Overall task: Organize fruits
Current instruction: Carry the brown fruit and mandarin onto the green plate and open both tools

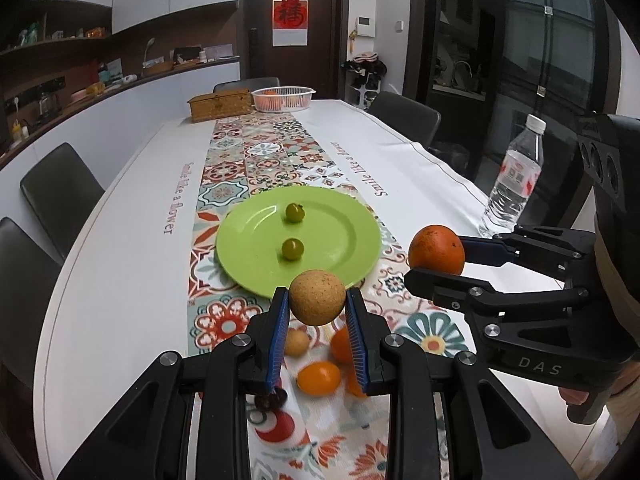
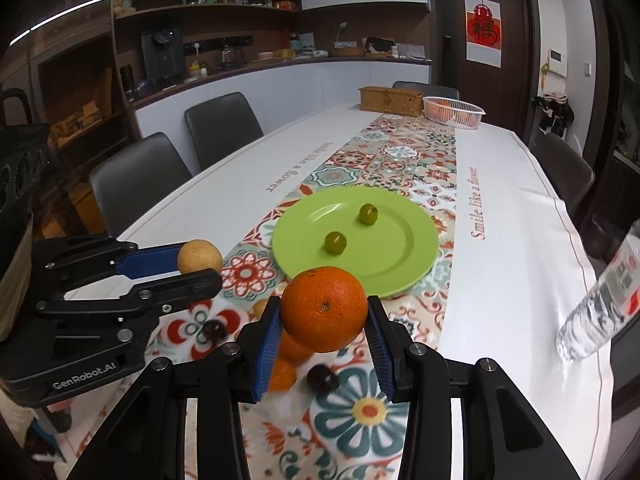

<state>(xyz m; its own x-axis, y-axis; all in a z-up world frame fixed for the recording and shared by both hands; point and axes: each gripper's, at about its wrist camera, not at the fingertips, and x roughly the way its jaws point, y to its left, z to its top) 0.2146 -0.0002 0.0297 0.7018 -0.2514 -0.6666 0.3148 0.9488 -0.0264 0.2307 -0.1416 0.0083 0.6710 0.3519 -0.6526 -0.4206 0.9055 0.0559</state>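
Note:
My left gripper (image 1: 317,300) is shut on a tan round fruit (image 1: 317,297) and holds it above the table, just short of the green plate (image 1: 352,240). My right gripper (image 2: 323,312) is shut on an orange (image 2: 324,308), held above the runner to the right of the left gripper. The plate (image 2: 400,256) carries two green grapes (image 1: 294,213) (image 1: 292,249). Loose fruit lies on the runner below the grippers: small orange fruits (image 1: 319,378), a small tan fruit (image 1: 296,342) and dark grapes (image 2: 322,378). Each gripper shows in the other's view: the right (image 1: 438,258) and the left (image 2: 200,266).
A water bottle (image 1: 514,184) stands at the table's right edge. A wicker box (image 1: 220,105) and a white basket (image 1: 283,99) with orange fruit stand at the far end. Dark chairs (image 1: 60,184) line both sides of the table.

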